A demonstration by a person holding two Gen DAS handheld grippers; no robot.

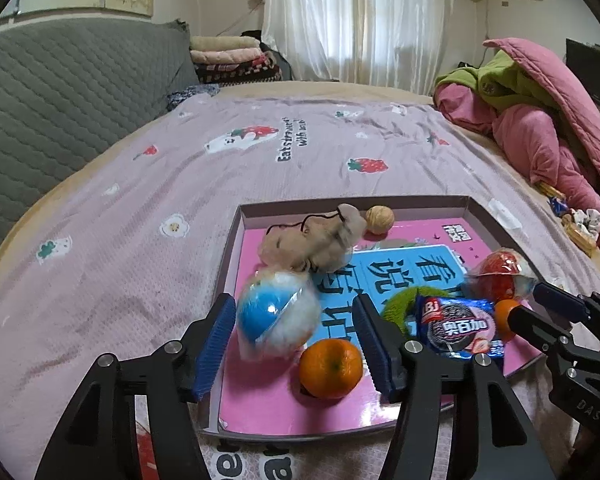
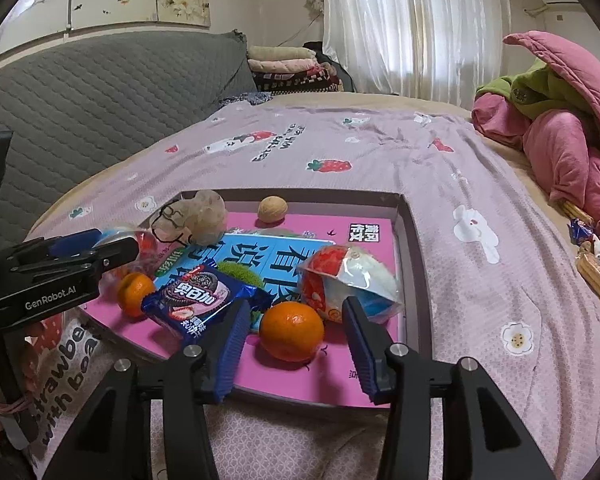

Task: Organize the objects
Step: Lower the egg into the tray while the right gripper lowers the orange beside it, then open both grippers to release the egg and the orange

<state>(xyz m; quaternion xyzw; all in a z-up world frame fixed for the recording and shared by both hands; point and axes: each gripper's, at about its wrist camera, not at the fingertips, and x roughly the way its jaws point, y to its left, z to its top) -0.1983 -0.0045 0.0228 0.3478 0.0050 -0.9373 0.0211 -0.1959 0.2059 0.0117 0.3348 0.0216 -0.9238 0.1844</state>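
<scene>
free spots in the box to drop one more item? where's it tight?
Bare floor in the box: the far right corner, past the walnut and beyond the red ball. Crowded near edge: cookie pack, two oranges, blue ball. Bedspread right of the box is bare.

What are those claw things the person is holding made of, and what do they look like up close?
Each claw is black, with angular arms joined by silver round bolts. The left claw and right claw both end in two flat fingers faced with ribbed blue pads. White lettering on the left one's side reads GenRobot.AI. No cables, sleeves or hands show.
</scene>
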